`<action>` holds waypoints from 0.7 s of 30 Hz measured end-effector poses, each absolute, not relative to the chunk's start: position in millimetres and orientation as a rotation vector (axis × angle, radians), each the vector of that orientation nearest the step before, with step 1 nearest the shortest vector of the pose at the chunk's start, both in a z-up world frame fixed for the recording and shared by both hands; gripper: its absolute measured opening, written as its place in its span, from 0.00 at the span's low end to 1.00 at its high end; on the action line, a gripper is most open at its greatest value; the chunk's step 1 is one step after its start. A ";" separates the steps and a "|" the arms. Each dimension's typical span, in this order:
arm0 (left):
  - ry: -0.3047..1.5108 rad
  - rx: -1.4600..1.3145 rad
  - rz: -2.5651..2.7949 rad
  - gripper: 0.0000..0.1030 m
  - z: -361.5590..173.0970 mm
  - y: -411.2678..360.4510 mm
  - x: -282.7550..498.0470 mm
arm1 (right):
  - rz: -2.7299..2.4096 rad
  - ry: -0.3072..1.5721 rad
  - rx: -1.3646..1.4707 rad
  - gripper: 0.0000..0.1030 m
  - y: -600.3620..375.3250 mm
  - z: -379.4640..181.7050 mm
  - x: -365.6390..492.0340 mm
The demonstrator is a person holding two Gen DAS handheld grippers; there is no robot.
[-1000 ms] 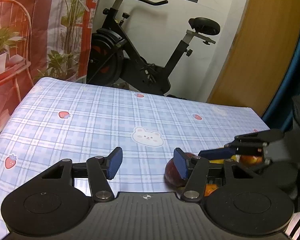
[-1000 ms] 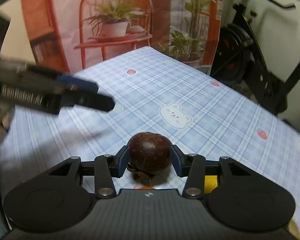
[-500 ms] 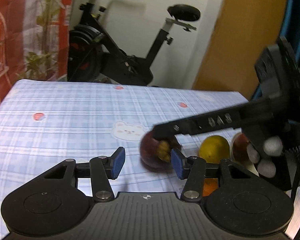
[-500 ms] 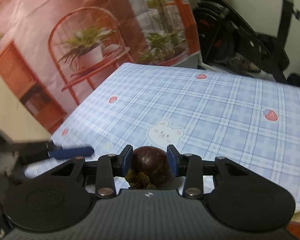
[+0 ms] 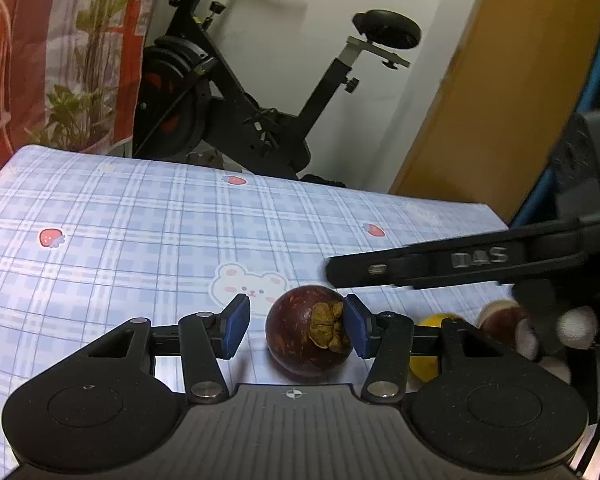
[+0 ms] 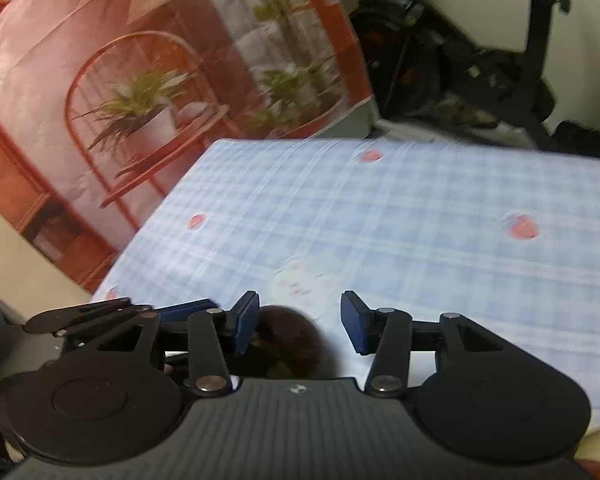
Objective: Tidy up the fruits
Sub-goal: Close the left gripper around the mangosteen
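Mangosteen (image 5: 309, 336) on checked tablecloth (image 5: 140, 216) between parted left tongs (image 5: 296, 330).

The bench cloth (image 5: 148, 216) is showing a pale blue and white plaid, printed with red strawberries and a white bear. The mangosteen (image 5: 306, 330) beside the bear is showing dark maroon skin with a tan-brown calyx. Gripper fingers (image 5: 236, 330) are wearing blue pads on black frames.

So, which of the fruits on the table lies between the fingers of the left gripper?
The dark purple mangosteen with the dried brown calyx. It sits between the left gripper's fingers; the yellow fruit and the brown one lie further right, outside them.
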State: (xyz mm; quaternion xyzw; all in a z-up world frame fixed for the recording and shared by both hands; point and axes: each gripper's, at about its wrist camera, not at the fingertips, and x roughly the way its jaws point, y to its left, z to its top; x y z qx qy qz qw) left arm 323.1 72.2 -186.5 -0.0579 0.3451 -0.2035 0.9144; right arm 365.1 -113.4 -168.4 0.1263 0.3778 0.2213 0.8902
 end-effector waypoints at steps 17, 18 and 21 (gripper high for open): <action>0.736 -0.236 -0.383 0.53 -191.6 89.7 342.1 | 0.566 0.720 -0.192 0.71 -58.8 -171.1 328.1; 0.737 -0.237 -0.382 0.53 -191.6 90.2 342.0 | 0.567 0.731 -0.185 0.71 -55.9 -175.4 330.8; 0.736 -0.245 -0.384 0.53 -192.2 92.4 341.1 | 0.563 0.748 -0.184 0.71 -47.2 -185.6 336.7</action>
